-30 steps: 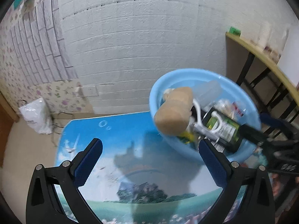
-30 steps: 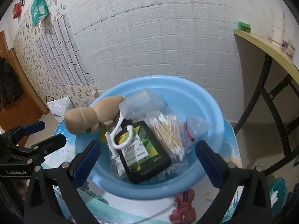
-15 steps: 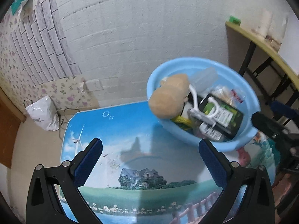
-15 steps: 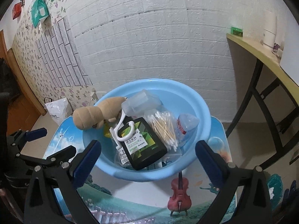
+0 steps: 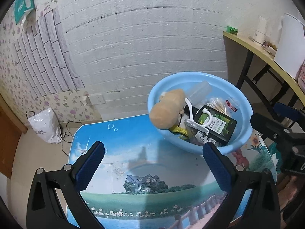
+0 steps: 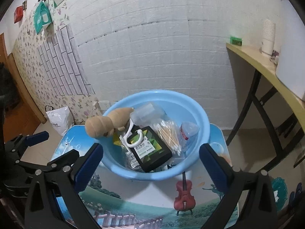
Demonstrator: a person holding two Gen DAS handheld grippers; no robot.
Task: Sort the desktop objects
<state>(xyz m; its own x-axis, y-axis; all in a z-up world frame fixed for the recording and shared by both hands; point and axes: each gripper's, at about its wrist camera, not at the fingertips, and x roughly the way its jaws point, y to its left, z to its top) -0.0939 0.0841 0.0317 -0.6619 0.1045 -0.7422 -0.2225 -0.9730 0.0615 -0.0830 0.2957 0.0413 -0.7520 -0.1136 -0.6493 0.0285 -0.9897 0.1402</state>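
On the left, the left tongs (image 5: 153, 161) are held wide open and empty above the bare picture-printed tabletop (image 5: 133, 143). Toward the right of that tabletop a blue basin (image 6: 152, 173) is seen, with a tan plush toy (image 6: 103, 123) draped over its left rim, a black packet (image 6: 152, 150) under a white hook, a bag of cotton swabs (image 6: 169, 135) and what seems to be a clear bottle (image 6: 187, 131) piled inside. The right tongs (image 6: 150, 161) are likewise spread wide, nothing gripped, in front of the basin.
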